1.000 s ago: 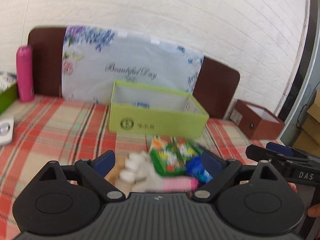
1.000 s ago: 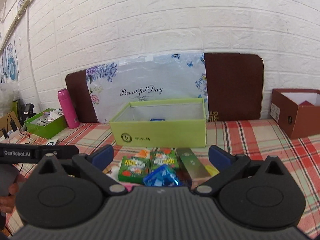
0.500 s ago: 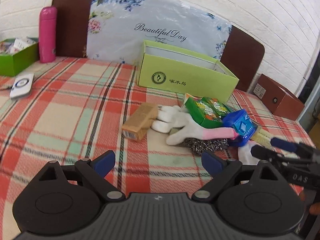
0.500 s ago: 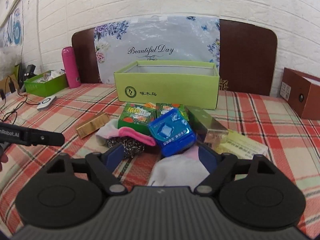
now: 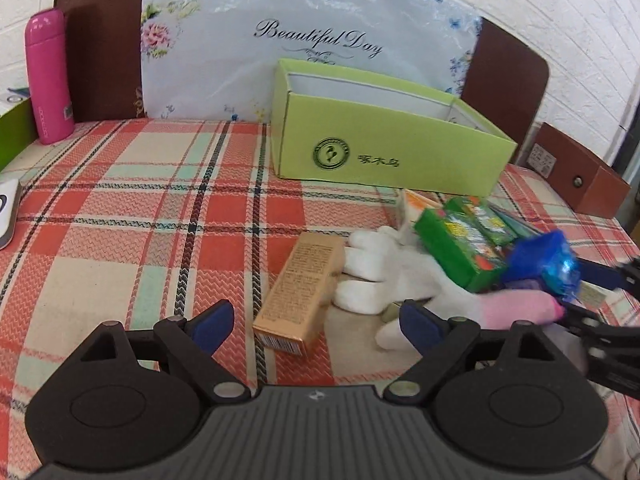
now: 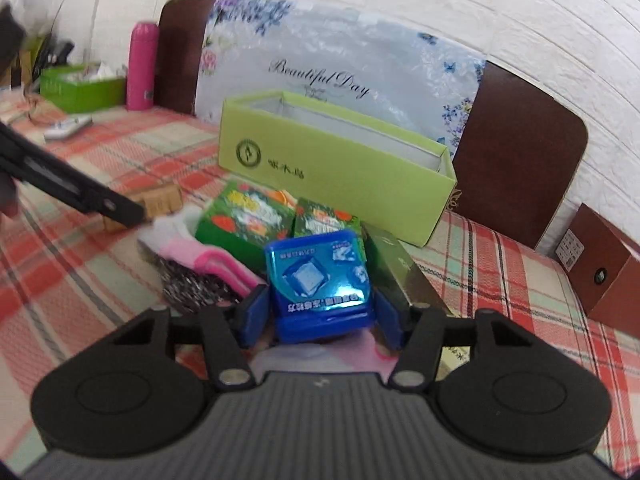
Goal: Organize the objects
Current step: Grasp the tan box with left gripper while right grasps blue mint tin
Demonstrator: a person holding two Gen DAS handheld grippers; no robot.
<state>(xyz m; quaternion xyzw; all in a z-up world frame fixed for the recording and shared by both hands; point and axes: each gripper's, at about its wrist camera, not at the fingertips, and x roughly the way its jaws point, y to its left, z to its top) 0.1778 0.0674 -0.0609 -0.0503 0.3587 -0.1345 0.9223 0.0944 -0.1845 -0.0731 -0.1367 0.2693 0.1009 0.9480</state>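
Observation:
My right gripper [image 6: 320, 316] is shut on a blue box [image 6: 320, 280], which also shows in the left wrist view [image 5: 544, 266]. Behind it lie green packs [image 6: 248, 220], a dark green box [image 6: 400, 272], a white and pink glove [image 6: 208, 256] and a steel scourer [image 6: 192, 288]. My left gripper [image 5: 316, 326] is open and empty, low over the tan box [image 5: 304, 292] next to the glove [image 5: 404, 280]. The open lime-green box [image 5: 384, 148] stands behind the pile.
A pink bottle [image 5: 48, 76] and a green tray [image 6: 80, 86] stand at the far left. A brown box [image 5: 576, 176] sits at the right. A floral board [image 5: 304, 36] leans on the brick wall. A white device [image 5: 8, 212] lies at the left edge.
My right gripper moved forward and closed on the blue box. My left gripper moved closer to the tan box and the glove.

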